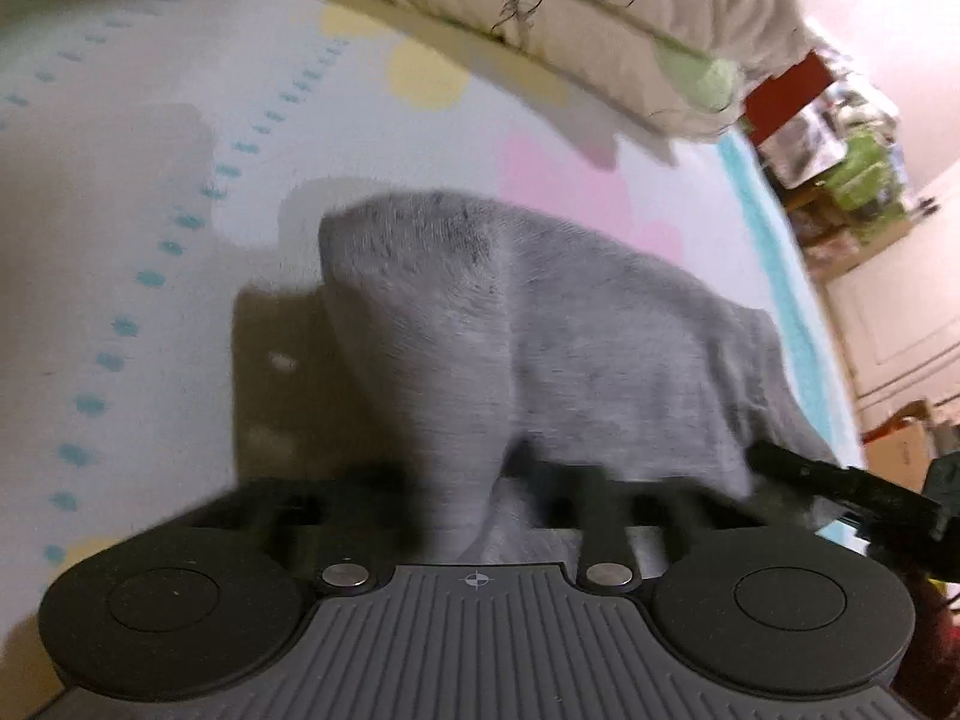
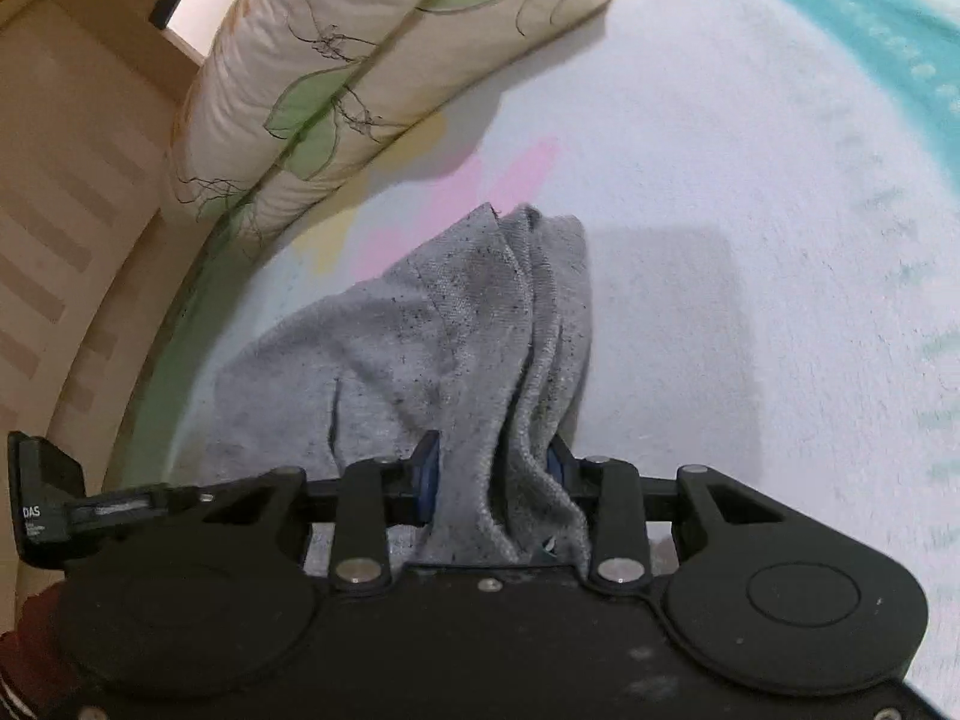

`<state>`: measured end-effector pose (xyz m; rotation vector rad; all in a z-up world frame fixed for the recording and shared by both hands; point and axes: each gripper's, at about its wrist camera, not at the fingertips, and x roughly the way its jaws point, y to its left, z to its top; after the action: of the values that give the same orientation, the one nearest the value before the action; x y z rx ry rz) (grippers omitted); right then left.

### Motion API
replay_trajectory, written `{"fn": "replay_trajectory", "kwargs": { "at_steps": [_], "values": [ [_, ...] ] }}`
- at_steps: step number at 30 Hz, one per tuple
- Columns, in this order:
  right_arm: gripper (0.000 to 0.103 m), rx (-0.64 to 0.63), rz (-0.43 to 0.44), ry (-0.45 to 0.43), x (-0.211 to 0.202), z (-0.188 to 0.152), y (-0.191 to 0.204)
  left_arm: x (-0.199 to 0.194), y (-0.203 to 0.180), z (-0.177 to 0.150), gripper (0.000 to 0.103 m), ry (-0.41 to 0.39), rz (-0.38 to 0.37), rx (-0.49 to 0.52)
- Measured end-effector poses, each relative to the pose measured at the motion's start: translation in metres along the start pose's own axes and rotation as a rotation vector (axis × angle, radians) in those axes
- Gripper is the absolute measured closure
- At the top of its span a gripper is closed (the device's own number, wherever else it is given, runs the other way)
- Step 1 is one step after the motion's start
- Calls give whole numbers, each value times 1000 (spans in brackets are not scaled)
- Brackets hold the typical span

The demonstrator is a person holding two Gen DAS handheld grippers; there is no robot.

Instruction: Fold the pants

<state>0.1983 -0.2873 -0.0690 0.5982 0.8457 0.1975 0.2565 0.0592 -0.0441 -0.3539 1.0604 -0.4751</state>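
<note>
Left gripper [image 1: 465, 483]: jaws drawn together on a gathered ridge of the grey pants [image 1: 540, 330]; cloth rises out between the black linkages, blurred at the pinch point, so pad contact itself is not sharp; the fabric is bunched tight there and reads as clamped.

Right gripper [image 2: 495, 480]: blue pads [image 2: 429, 477] visible either side of a thick fold of the grey pants [image 2: 456, 348]; pads press the cloth from both sides; several layers stand between them, so the jaws sit partly apart yet gripped on fabric.

Pants beyond the fingers: in the left wrist view the cloth fans out from the pinch, a peak ahead and a broad slope toward the right edge, where part of the other gripper shows as a black bar; in the right wrist view it hangs in vertical pleats, then spreads left and low onto the bed sheet [image 2: 750, 210].

Sheet: pale, with pastel patches and a teal border; shadow of cloth and tool lies on it.

Farthest: folded quilt [image 2: 360, 60], cream with green leaf print, resting on the sheet's far edge, well apart from the pants.
</note>
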Motion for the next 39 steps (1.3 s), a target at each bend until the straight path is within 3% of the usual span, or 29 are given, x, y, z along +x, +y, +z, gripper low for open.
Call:
{"fn": "replay_trajectory", "kwargs": {
  "at_steps": [3, 7, 12, 15, 17, 19, 22, 25, 26, 28, 29, 30, 31, 34, 35, 36, 39],
  "values": [
    [68, -55, -29, -26, -13, -1, 33, -29, 4, -1, 92, -37, 29, 25],
    [68, -41, 55, -87, -40, -1, 74, -85, 24, 6, 101, -99, 13, 11],
    [69, -92, 146, -129, -62, -1, 137, -149, 52, 16, 101, -164, 37, 17],
    [69, -119, 183, -148, -66, 0, 175, -163, 69, 8, 92, -177, 39, -12],
    [69, -151, 202, -150, -72, 4, 199, -162, 81, 1, 61, -179, 15, -73],
    [70, -171, 223, -147, -79, 7, 220, -161, 96, -10, 49, -172, -31, -127],
    [75, -202, 267, -150, -85, 13, 257, -164, 117, -24, 49, -171, -60, -200],
    [100, -238, 360, -152, -85, 13, 305, -174, 142, -35, 46, -213, -63, -295],
    [102, -270, 392, -157, -85, 12, 323, -174, 148, -38, 43, -228, -54, -332],
    [101, -373, 357, -194, -88, 5, 362, -169, 152, -38, 45, -234, -78, -382],
    [101, -397, 361, -191, -85, 3, 374, -163, 149, -36, 46, -222, -51, -392],
    [99, -394, 362, -184, -80, 3, 381, -156, 147, -33, 46, -201, -3, -388],
    [99, -387, 357, -180, -76, 2, 385, -148, 147, -32, 46, -183, -5, -385],
    [91, -427, 294, -141, -63, -4, 388, -138, 156, -37, 45, -189, -90, -453],
    [80, -457, 255, -121, -60, -8, 385, -138, 159, -37, 44, -192, -100, -464],
    [59, -492, 221, -97, -55, -12, 380, -138, 161, -38, 44, -192, -94, -464],
    [37, -592, 109, -53, -36, -33, 367, -140, 172, -38, 44, -196, -79, -468]
  ]
}}
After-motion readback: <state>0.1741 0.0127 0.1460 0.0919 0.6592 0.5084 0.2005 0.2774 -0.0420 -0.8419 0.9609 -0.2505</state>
